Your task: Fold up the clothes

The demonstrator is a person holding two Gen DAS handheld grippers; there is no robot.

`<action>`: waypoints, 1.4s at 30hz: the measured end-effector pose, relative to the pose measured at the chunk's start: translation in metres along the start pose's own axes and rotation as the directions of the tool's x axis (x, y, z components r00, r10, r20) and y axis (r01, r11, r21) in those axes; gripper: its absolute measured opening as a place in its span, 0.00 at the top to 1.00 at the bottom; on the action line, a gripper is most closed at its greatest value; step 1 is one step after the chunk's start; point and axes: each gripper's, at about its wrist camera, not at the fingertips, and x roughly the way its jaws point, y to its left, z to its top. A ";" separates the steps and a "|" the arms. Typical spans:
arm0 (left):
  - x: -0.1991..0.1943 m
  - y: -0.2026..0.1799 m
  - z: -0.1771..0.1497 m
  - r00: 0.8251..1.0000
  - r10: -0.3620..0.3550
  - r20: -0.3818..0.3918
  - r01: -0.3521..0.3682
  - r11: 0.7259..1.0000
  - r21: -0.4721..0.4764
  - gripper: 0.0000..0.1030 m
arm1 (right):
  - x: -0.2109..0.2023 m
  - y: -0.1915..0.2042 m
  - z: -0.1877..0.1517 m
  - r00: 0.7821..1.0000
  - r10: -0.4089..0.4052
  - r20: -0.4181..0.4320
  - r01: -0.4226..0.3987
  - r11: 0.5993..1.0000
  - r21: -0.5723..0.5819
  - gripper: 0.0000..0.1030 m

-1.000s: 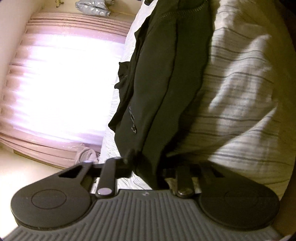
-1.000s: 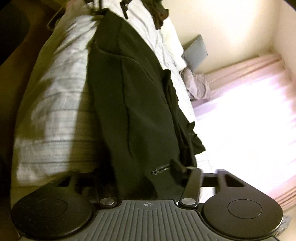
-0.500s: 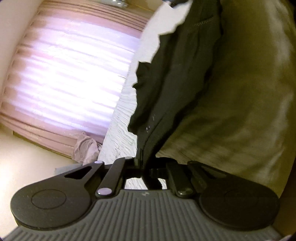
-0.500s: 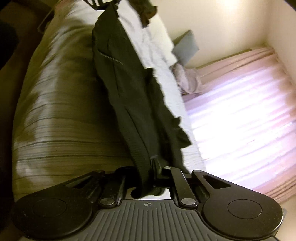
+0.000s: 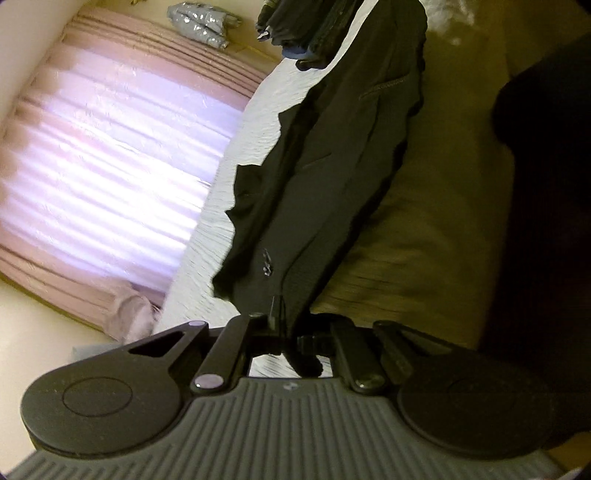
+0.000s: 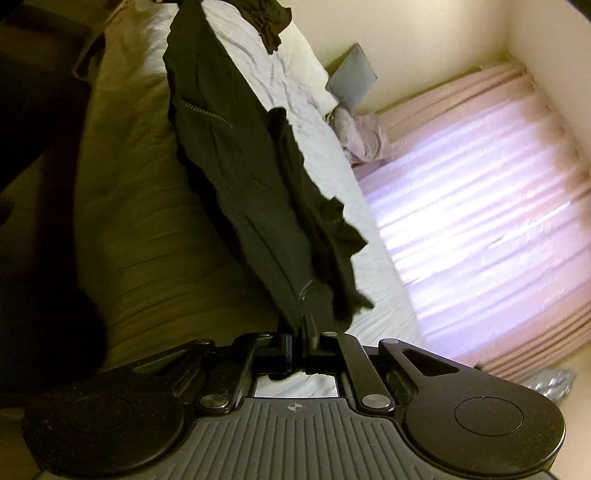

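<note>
A black garment point(image 5: 332, 177), matte, with a zipped pocket and stitched seams, stretches taut above the bed between 2 grippers. The left gripper point(image 5: 284, 332) is clamped on 1 end of it; the right gripper point(image 6: 304, 341) is pinched on the other end, loose folds drooping toward the white crinkled sheet point(image 6: 354, 192). A striped, dim bedcover point(image 5: 424, 229) lies beneath. Pleated pink curtains point(image 5: 103, 177) glow behind, a grey pillow point(image 6: 351, 79) leans at the wall, and dark clothes point(image 5: 295, 26) are heaped farther along.
</note>
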 end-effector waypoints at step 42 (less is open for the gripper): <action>0.406 0.311 0.014 0.958 -0.216 -0.187 0.036 0.742 -0.670 0.78 | 0.333 -0.287 0.040 0.998 0.064 -0.030 -0.036 0.828 0.559 1.00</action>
